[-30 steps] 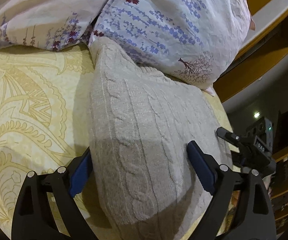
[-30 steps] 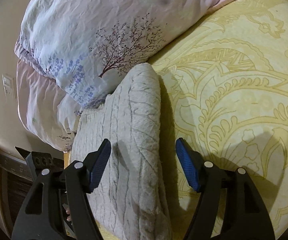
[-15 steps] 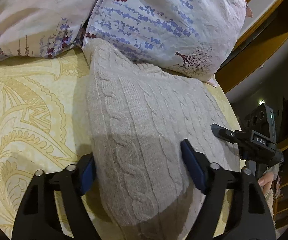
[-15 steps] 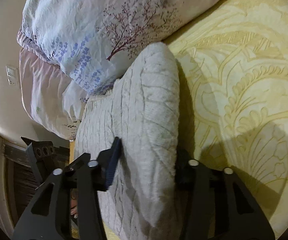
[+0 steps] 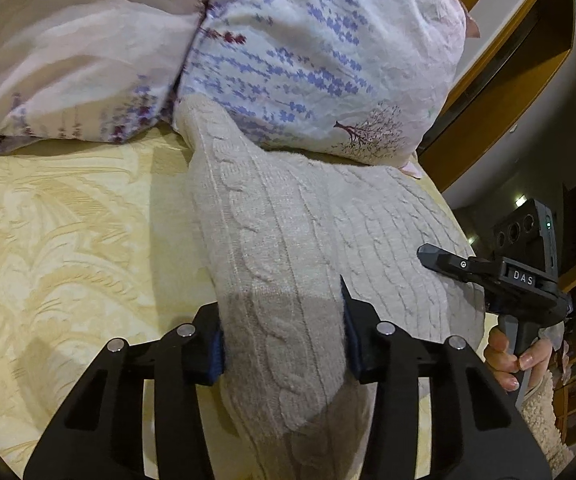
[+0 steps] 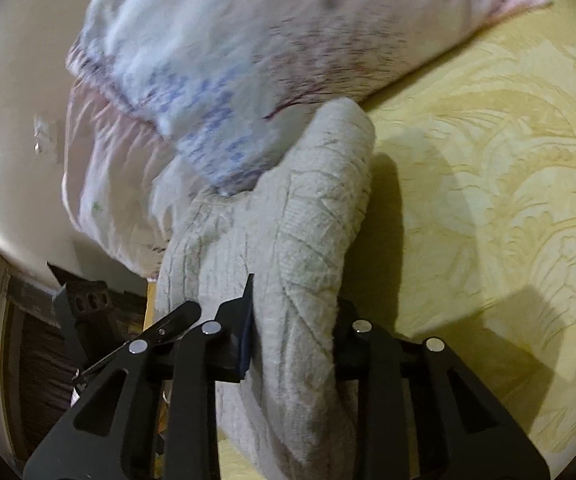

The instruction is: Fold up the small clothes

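My left gripper (image 5: 284, 344) has just been closing and its blue pads (image 5: 216, 354) now pinch a bunched ridge of the cream cable-knit sweater (image 5: 288, 240), which rises between them off the bed. My right gripper (image 6: 293, 320) has just been closing as well; its jaws squeeze the sweater's other folded edge, the knit bulging up above the pads (image 6: 246, 320) and hiding the far one. In the left wrist view the right gripper (image 5: 437, 256) shows beside the sweater's far side, with a hand (image 5: 507, 354) wrapped on its handle and a fuzzy sleeve (image 5: 543, 412) below it.

The sweater lies on the yellow patterned bedspread (image 5: 68, 248), with most of the spread open to one side of it. The far end of the sweater touches the floral pillow (image 5: 319, 60), tucked just under its lower edge. A second pale pillow (image 5: 72, 64) sits beside the floral one, farther from the sweater. Beyond the pillow stands a wooden headboard frame (image 5: 499, 92). The right wrist view is blurred around the pillow (image 6: 248, 52).
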{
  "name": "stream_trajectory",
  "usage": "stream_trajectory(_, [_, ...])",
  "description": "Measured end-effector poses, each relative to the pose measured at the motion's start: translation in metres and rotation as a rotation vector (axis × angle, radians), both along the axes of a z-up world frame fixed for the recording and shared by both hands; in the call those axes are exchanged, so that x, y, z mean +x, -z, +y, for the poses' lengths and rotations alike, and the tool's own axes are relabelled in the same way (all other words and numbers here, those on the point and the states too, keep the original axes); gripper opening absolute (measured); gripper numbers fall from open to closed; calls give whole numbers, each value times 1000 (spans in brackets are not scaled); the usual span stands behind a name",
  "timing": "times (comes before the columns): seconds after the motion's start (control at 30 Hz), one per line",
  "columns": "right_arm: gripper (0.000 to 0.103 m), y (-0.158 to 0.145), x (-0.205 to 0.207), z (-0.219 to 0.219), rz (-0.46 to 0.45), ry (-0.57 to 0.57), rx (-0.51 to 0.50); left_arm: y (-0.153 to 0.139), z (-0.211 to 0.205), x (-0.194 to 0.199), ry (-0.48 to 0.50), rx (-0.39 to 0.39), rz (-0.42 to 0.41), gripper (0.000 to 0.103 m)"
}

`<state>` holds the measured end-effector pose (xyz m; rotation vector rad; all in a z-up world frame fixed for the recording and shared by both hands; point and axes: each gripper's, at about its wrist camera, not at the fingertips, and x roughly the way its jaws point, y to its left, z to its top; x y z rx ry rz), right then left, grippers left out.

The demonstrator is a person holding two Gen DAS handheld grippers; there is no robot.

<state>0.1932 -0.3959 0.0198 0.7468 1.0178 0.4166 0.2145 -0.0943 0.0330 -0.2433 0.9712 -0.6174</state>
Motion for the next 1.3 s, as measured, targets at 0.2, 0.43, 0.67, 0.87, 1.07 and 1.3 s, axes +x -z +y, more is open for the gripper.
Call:
stream_trajectory(0.2, [25, -21, 2, 66, -102, -98, -59, -19, 54, -18, -50, 3, -36, 46])
stream_trajectory(0.43, [29, 6, 20, 126, -24, -118, -192, 5, 109, -10, -161, 60, 11, 52])
stream_trajectory(0.67, [51, -3, 8, 106, -41, -26, -288, 7, 125, -16, -204, 8, -6, 63])
stream_trajectory(0.87, [43, -50, -29, 112, -286, -48, -349, -46, 110, -63, -201, 55, -298, 68])
stream_trajectory(1.07, [24, -25, -26, 148, -215, -182, -472, -31, 68, -61, -89, 106, -246, 70])
stream_trajectory(1.3, [13, -1, -13, 123, -122, -128, -342, -8, 63, -46, -102, 156, -226, 70])
